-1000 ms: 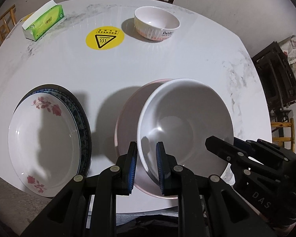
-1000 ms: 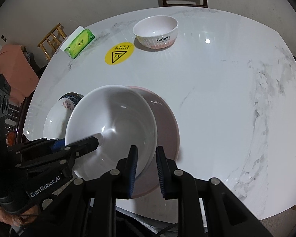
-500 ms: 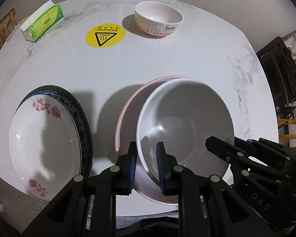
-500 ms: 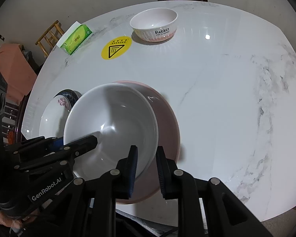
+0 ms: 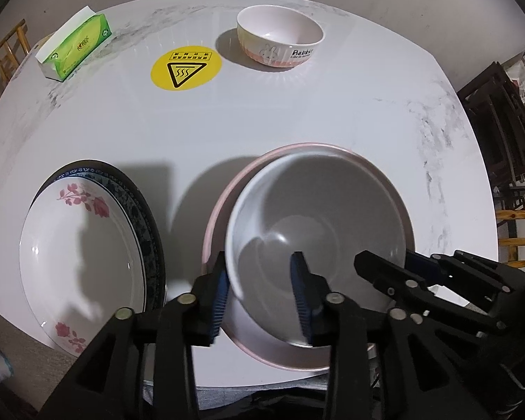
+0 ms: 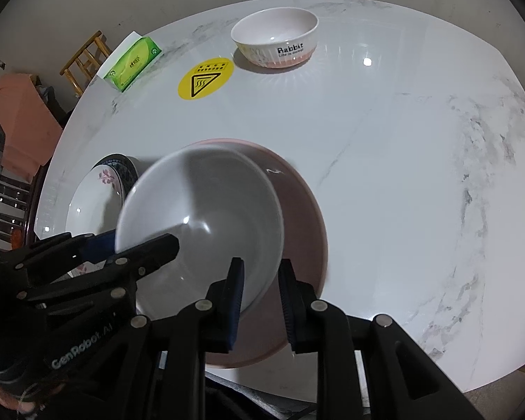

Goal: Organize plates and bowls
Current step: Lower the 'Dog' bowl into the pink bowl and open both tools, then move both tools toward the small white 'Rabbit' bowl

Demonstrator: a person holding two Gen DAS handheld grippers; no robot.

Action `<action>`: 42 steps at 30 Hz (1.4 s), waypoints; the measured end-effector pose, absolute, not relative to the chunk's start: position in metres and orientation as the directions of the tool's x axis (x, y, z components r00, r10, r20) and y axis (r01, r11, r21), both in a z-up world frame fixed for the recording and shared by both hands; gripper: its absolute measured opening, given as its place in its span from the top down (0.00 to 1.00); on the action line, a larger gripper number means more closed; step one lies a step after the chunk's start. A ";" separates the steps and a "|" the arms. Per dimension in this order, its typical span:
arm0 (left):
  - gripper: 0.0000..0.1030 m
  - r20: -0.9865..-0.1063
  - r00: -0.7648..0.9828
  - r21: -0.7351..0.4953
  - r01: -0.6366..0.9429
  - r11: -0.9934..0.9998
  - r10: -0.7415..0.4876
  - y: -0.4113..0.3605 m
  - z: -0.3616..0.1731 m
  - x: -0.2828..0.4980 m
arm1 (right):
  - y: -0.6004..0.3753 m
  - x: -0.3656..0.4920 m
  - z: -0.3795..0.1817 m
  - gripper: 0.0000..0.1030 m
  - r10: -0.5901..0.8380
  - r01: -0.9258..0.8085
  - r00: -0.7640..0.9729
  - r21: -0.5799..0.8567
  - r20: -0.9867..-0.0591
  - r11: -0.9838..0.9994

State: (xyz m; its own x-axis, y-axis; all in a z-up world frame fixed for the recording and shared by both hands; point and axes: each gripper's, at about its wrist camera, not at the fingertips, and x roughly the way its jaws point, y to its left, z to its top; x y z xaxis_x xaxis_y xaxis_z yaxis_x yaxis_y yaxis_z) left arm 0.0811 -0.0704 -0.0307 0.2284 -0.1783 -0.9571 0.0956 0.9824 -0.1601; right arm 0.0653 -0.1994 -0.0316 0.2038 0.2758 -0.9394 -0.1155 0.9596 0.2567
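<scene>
White bowl (image 5: 318, 231) sits in pink plate (image 5: 227, 206) — left gripper (image 5: 259, 290) opening around its rim, right gripper (image 6: 260, 301) clamping it.

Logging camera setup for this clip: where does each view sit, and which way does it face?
Left wrist: on the left hand-held gripper, looking steeply down at the white bowl in the pink plate; its jaws are opening astride the rim.
Right wrist: on the right hand-held gripper, looking down at the opposite rim.
Shared: each shows the other gripper, the rabbit bowl and the yellow sticker.
</scene>
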 end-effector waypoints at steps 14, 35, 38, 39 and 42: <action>0.64 -0.949 0.242 -0.182 0.097 0.979 -0.200 -0.066 -0.030 0.084 | -0.199 0.065 -0.032 0.79 0.263 -0.122 0.210 0.242 -0.942 0.963; 0.52 -0.881 0.414 -0.180 0.154 0.971 -0.229 -0.060 0.007 0.078 | -0.219 0.063 0.001 0.76 0.279 -0.137 0.322 0.247 -0.904 0.959; 0.50 -0.872 0.442 -0.162 0.145 0.976 -0.211 -0.057 0.009 0.079 | -0.222 0.065 0.002 0.76 0.274 -0.133 0.336 0.242 -0.901 0.961; 0.50 -0.870 0.448 -0.162 0.137 0.977 -0.206 -0.055 0.008 0.080 | -0.222 0.065 0.002 0.76 0.273 -0.129 0.341 0.242 -0.900 0.962; 0.50 -0.871 0.448 -0.170 0.113 0.979 -0.203 -0.048 0.005 0.083 | -0.228 0.067 0.004 0.76 0.275 -0.120 0.360 0.248 -0.892 0.961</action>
State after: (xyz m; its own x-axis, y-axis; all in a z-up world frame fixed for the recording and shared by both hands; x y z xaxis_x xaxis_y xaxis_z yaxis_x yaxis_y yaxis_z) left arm 0.0833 -0.0478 0.0054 0.4479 -0.2025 -0.8708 0.1131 0.9790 -0.1695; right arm 0.0668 -0.2282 0.0041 0.3598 0.2750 -0.8916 -0.1195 0.9613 0.2483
